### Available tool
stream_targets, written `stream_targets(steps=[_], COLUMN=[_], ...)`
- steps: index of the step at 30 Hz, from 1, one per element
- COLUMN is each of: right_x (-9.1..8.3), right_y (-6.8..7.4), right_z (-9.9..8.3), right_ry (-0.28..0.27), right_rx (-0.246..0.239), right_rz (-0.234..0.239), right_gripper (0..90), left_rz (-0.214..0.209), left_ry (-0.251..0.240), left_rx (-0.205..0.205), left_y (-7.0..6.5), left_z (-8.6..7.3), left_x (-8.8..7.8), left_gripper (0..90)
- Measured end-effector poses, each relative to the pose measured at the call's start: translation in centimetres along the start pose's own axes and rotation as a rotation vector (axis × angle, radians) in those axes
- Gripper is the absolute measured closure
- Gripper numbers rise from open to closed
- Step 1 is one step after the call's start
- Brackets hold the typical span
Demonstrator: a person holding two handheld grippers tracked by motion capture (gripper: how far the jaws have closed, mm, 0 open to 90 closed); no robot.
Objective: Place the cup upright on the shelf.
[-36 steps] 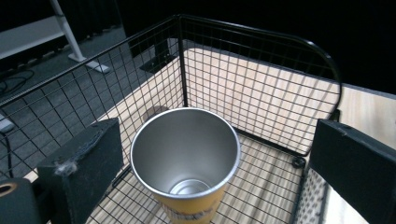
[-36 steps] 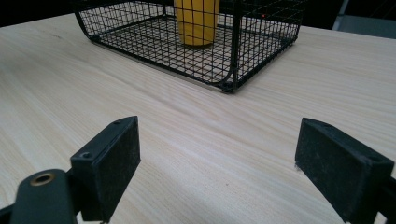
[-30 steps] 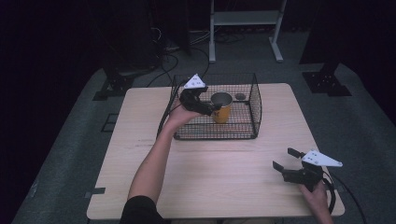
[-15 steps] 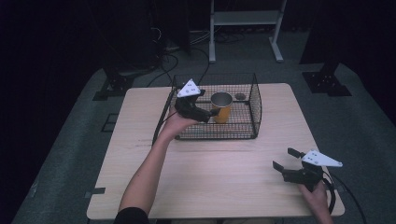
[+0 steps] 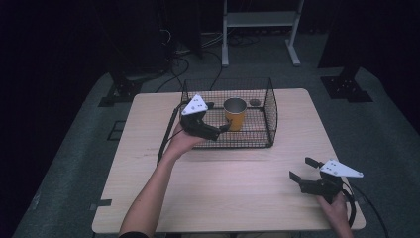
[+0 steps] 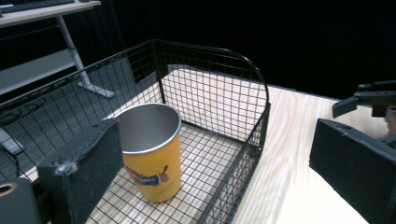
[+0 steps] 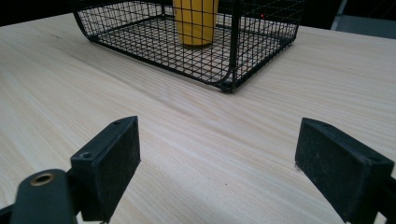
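Though yellow cup (image 6: 152, 154) has small picture, words too blurry to read. Left claw (image 5: 218, 120) wide open beside cup in wire basket (image 5: 270, 116), holding nothing. Right claw (image 5: 301, 169) wide open, empty, over table (image 5: 237, 198).

No readable text, number or brand anywhere on the table. Only a printed mark low on the side of the yellow cup (image 6: 152, 158) standing in the wire basket (image 6: 243, 140) — a dark blue band with a small brown figure to its right, letters too blurred to make out in the left gripper view.
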State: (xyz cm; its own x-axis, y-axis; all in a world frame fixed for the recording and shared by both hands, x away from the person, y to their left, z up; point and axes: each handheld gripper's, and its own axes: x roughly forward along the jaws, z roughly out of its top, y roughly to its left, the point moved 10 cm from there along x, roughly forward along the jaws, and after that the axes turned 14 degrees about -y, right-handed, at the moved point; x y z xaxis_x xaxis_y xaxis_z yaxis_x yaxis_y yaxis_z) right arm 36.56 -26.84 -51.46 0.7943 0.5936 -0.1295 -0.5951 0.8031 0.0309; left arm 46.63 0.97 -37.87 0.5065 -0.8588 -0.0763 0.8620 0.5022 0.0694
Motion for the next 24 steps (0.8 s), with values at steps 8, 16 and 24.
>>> stream_targets(steps=[8,16,24], right_x=[0.0,0.0,-0.1], right_y=[0.0,0.0,-0.1], right_z=[0.0,0.0,0.0], right_ry=[-0.001,0.000,-0.001], right_rx=[-0.001,0.006,0.011], right_rz=[-0.002,-0.005,-0.011], right_gripper=[13.1,13.1,13.1], left_rz=[0.016,0.031,0.040], left_ry=[-0.005,-0.011,-0.023], left_rx=[0.006,0.016,0.006], left_y=[-0.7,-1.6,-3.1], left_z=[-0.1,-0.5,-1.5], left_x=[-1.8,-3.6,-5.2], left_gripper=[2.4,2.4,2.4])
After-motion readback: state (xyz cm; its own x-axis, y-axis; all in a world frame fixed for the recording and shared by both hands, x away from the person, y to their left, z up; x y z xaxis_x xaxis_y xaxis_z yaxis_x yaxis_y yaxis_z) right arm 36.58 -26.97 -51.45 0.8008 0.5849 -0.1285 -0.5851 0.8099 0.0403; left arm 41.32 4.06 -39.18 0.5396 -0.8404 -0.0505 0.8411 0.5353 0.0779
